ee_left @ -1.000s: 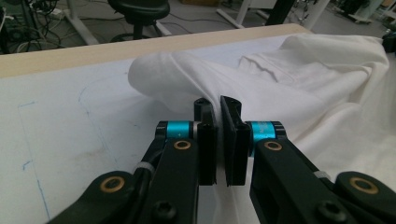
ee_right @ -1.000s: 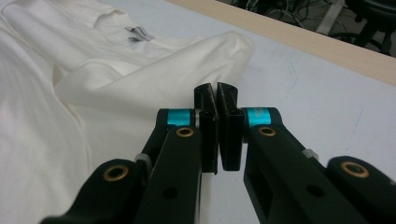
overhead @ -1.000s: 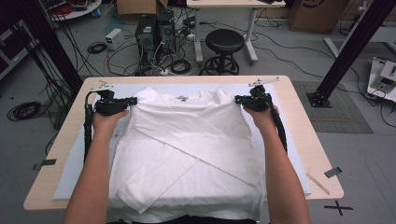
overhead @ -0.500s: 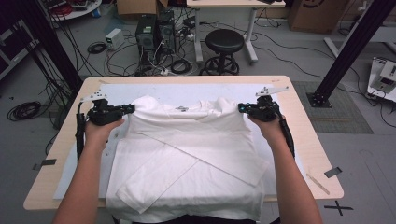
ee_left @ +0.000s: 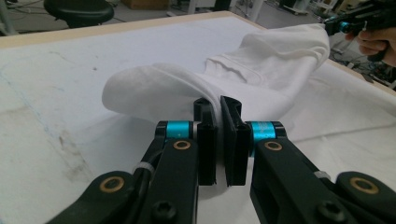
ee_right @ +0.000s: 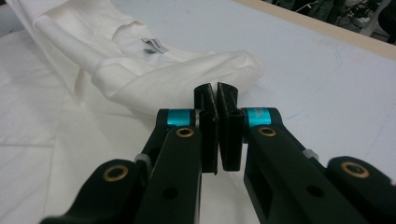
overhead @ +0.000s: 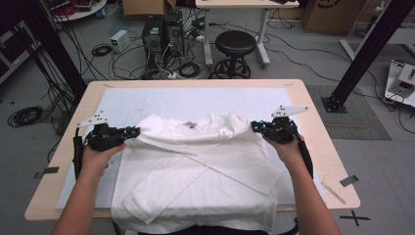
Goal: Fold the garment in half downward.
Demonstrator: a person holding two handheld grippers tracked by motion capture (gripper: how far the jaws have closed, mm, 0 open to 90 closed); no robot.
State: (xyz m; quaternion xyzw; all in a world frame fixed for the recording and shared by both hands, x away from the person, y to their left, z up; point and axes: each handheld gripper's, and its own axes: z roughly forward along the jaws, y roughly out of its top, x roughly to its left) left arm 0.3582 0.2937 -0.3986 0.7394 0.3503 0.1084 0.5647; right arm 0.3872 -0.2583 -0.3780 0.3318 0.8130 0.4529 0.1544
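Nearest the person's edge of the counter (overhead: 313, 147), the hem of a white T-shirt (overhead: 205, 171) hangs over the front rim, and both sleeves are folded inward so they cross in an X over the chest. Two forearms come up on either side of the cloth.

Farther in, the left gripper (overhead: 128, 133) sits at the shirt's left shoulder, its fingers (ee_left: 206, 140) pressed together with a thin fold of the white fabric pinched between them; in the left gripper view the cloth rises in a soft hump just past the tips. The right gripper (overhead: 255, 127) holds the opposite shoulder the same way, its fingers (ee_right: 208, 126) clamped on a rolled edge of cloth. Between the two grips the shoulder line is lifted a little off the surface, and the collar with its small neck label (overhead: 190, 124) lies midway.

Beyond the collar stretches the bare pale mat (overhead: 195, 100) that covers the counter. Past the far rim, on the floor, stand a black round stool (overhead: 236, 45), two dark computer towers (overhead: 164, 34) and a tangle of cables.
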